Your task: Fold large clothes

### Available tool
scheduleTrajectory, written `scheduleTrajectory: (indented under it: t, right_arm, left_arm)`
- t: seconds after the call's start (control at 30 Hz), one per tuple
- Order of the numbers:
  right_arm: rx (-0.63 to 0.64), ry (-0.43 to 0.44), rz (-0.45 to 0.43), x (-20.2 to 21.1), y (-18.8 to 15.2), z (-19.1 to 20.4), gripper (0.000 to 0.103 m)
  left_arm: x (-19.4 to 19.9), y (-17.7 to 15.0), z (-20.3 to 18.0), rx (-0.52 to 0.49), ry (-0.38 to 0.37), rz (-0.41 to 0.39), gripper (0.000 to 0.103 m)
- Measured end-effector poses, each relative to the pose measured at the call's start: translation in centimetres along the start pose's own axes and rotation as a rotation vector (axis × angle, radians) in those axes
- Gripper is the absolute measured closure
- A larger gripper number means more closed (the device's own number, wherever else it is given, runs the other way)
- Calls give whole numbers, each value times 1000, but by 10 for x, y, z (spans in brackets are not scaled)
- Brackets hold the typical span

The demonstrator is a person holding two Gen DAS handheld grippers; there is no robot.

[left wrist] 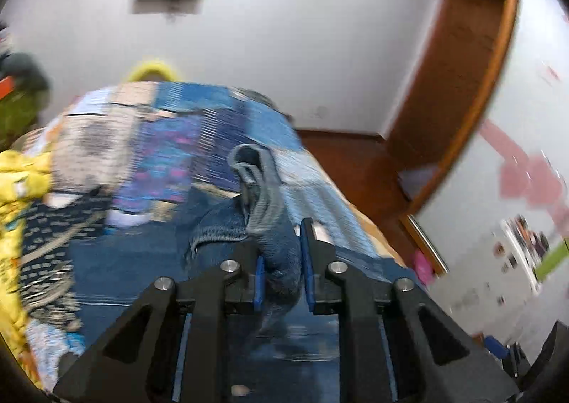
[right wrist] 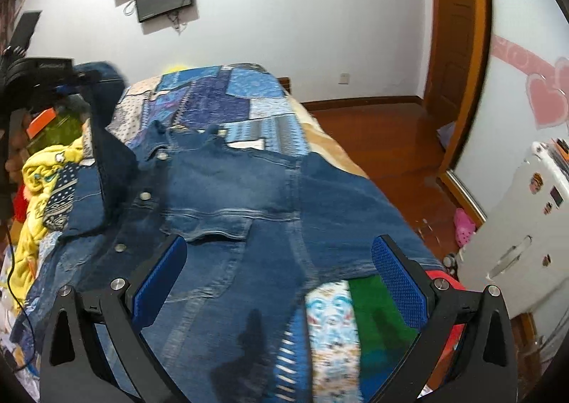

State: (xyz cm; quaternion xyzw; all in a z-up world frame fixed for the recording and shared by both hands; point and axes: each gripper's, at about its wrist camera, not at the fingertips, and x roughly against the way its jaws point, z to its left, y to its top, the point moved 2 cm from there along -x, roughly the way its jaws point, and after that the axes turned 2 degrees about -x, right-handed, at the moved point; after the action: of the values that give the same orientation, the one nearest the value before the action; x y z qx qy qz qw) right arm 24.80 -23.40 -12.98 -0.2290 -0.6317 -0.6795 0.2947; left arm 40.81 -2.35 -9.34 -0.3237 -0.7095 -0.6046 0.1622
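Observation:
A blue denim jacket (right wrist: 249, 189) lies spread front-up on the bed, its buttons toward the left. My left gripper (left wrist: 282, 253) is shut on a bunched sleeve end (left wrist: 263, 189) of this jacket, the cuff sticking out past the blue pads. In the right wrist view my left gripper (right wrist: 76, 78) is raised at the far left, and the sleeve (right wrist: 106, 154) hangs from it down to the jacket. My right gripper (right wrist: 281, 246) stands wide open over the jacket's near part, with nothing between its fingers (right wrist: 160, 278).
A patchwork bedspread (right wrist: 227, 93) covers the bed. Yellow clothes (right wrist: 46, 161) are heaped at its left. A patterned and green cloth (right wrist: 341, 332) lies at the near right edge. Wooden floor (right wrist: 373, 140), a door (right wrist: 455, 30) and a white cabinet (right wrist: 515, 225) are to the right.

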Motion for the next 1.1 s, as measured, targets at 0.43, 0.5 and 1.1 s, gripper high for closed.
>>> scheduleTrajectory:
  t: [0.43, 0.5, 1.1]
  right_arm:
    - [-164, -24, 89, -12, -31, -58, 0]
    - [-186, -28, 107, -19, -35, -66, 0]
    - [-425, 116, 252, -71, -44, -128, 0]
  left_arm:
    - [-140, -137, -78, 29, -181, 500, 89]
    - [-131, -138, -82, 18, -201, 507, 79]
    - [-19, -126, 84, 88, 168, 338, 24]
